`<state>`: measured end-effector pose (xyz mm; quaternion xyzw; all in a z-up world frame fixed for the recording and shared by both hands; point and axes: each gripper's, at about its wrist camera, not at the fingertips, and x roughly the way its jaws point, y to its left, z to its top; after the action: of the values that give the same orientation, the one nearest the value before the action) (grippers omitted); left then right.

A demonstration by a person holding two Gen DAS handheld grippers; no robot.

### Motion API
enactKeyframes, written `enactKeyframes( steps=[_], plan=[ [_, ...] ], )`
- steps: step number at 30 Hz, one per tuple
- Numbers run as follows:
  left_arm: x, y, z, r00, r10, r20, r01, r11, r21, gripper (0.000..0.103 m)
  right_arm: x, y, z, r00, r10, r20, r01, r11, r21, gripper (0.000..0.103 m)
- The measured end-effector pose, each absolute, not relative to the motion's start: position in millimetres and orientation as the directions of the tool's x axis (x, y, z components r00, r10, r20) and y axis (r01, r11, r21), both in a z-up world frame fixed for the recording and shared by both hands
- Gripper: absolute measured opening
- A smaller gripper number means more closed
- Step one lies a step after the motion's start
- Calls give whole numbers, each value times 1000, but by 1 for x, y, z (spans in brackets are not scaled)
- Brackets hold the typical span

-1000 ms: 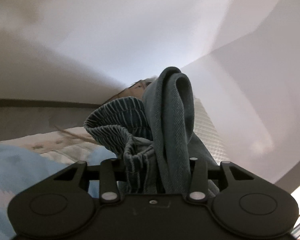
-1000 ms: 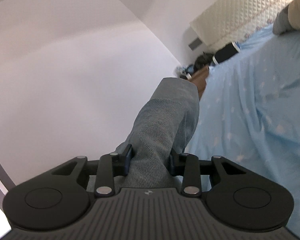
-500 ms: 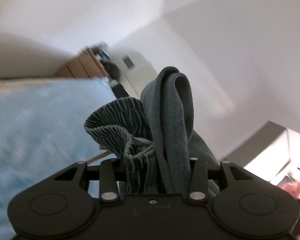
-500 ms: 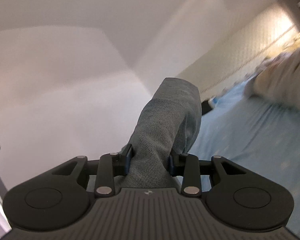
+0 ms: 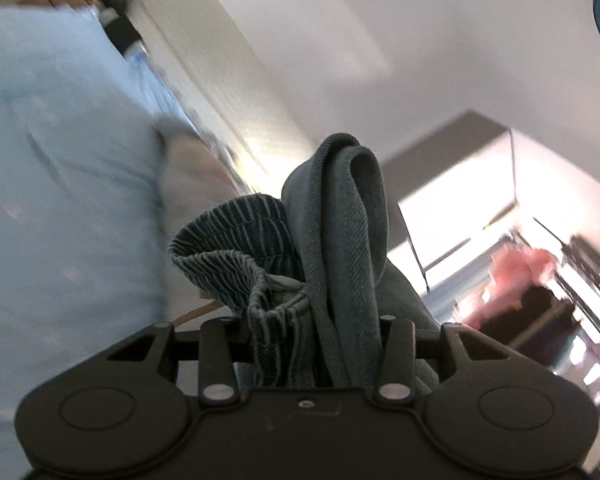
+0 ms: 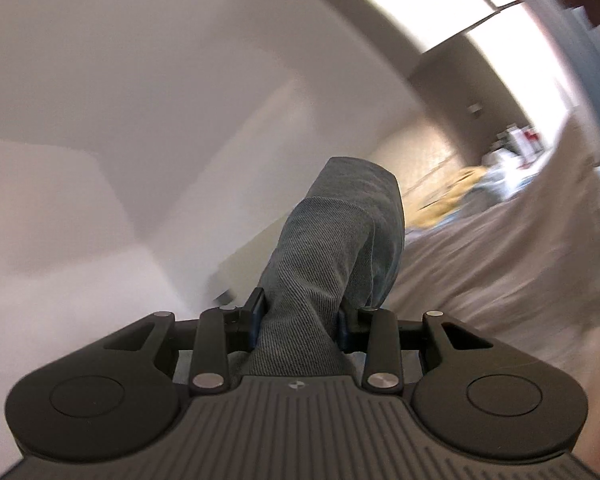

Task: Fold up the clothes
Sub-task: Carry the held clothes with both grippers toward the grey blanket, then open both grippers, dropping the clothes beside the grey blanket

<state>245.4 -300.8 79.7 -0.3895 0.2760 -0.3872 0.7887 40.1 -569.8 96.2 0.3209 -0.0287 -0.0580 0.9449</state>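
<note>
In your left wrist view, your left gripper (image 5: 314, 332) has its jaws closed on the denim garment (image 5: 340, 240). You hold here a bunched part with a gathered, ribbed waistband (image 5: 236, 248) on the left and a thick folded hem that rises in a loop above the jaws. The cloth stands up in front of the camera, lifted off the bed. At the left side you see the light blue bed sheet (image 5: 60, 180), strongly blurred. At the right side there is a bright window area (image 5: 480, 232) and something pink (image 5: 520, 276), too blurred to name.

In your right wrist view, your right gripper (image 6: 300, 320) also has its jaws closed on the denim garment (image 6: 340, 240). Here the cloth is one plain folded piece that goes up between the jaws and ends in a rounded top. It is in the air, in front of the white wall (image 6: 120, 120). At the right side you see a pale bed cover (image 6: 480, 272) and a yellowish thing (image 6: 448, 200) further away, both blurred.
</note>
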Motion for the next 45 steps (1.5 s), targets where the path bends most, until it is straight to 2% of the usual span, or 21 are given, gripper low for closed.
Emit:
enactKeyframes(
  steps=[7,10,14,18,21,28,31,34,36,41,45],
  plan=[
    [236,-404,62,377,-908,-185,435,349,-830,39,6,-631,74,947,-321,-23,277,776,566,37],
    [230,-427,49,344,-919,-191,462,343,-818,39,-5,-653,56,930,-365,-42,321,750,579,37],
    [230,-449,20,306,-919,-249,443,369,-817,40,-16,-662,24,905,-416,-91,388,718,577,37],
    [238,-458,-14,281,-926,-252,462,361,-810,41,-3,-677,-20,876,-437,-205,464,650,601,38],
    [237,-460,-21,250,-937,-243,490,339,-803,42,4,-691,-50,859,-445,-253,495,598,631,39],
    [237,-450,-19,220,-942,-255,509,334,-793,47,18,-707,-57,859,-448,-248,497,611,617,40],
    [230,-443,-10,249,-926,-283,560,376,-738,52,20,-710,-48,861,-442,-252,495,610,619,43],
    [222,-431,1,288,-905,-314,601,426,-677,67,8,-711,-49,853,-446,-272,512,606,609,48],
    [218,-420,8,318,-892,-322,618,453,-643,83,5,-706,-43,836,-464,-294,540,598,592,54],
    [205,-387,28,391,-857,-336,654,515,-553,90,-9,-691,-26,788,-551,-276,607,618,499,69],
    [191,-354,48,493,-808,-323,667,589,-456,92,-14,-674,-2,773,-586,-243,629,657,416,70]
  ],
)
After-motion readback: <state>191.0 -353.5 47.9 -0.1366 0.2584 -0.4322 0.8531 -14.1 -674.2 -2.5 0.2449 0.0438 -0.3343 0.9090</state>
